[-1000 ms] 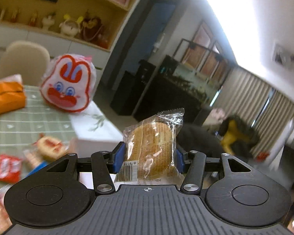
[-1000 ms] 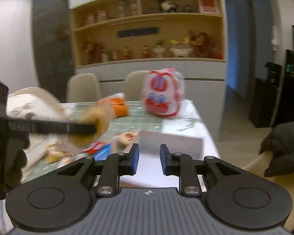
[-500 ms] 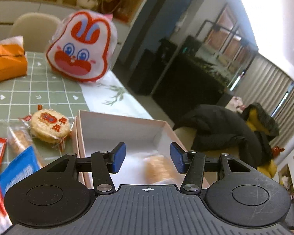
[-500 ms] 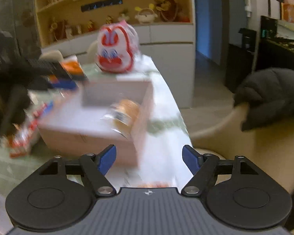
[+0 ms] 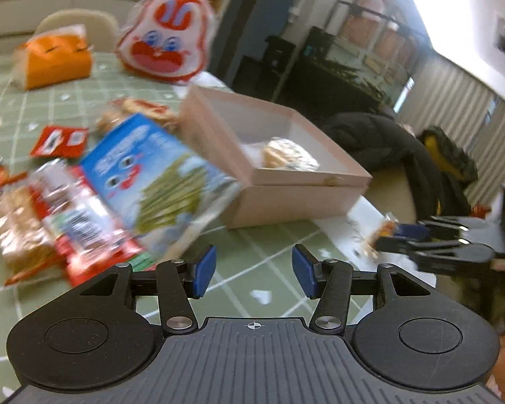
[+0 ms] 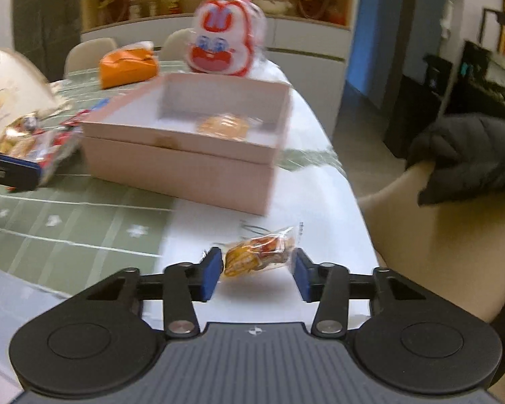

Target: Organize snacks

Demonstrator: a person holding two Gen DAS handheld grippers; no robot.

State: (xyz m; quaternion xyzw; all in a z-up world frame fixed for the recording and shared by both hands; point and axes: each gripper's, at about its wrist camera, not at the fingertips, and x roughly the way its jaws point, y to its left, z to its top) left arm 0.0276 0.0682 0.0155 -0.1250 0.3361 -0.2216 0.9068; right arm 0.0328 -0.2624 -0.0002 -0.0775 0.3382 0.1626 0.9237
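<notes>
The long table (image 6: 84, 225), under a green grid-patterned cloth with a bare white strip along its right edge, carries everything. Motion blur smears most of it, so the print on the wrappers cannot be read. An open pale pink cardboard box (image 6: 185, 168) sits near the right edge, with one round golden cake in clear wrap (image 6: 224, 126) lying inside against its near wall. Behind the box stands a white-and-red rabbit-face bag (image 6: 224, 43), and left of that an orange packet (image 6: 128, 65). A blue-and-green snack bag (image 5: 151, 178) leans against the box's left side, among red-wrapped snacks partly cut off by the frame.

The right gripper (image 6: 256, 271) is held low over the white strip, level, jaws wide apart around a small orange-yellow wrapped snack (image 6: 257, 256) on the table; whether the pads touch it is unclear. The left gripper (image 5: 254, 271) hovers over the green cloth, jaws wide apart and holding nothing.

A dark jacket (image 6: 468, 155) drapes over a beige chair beside the table.
</notes>
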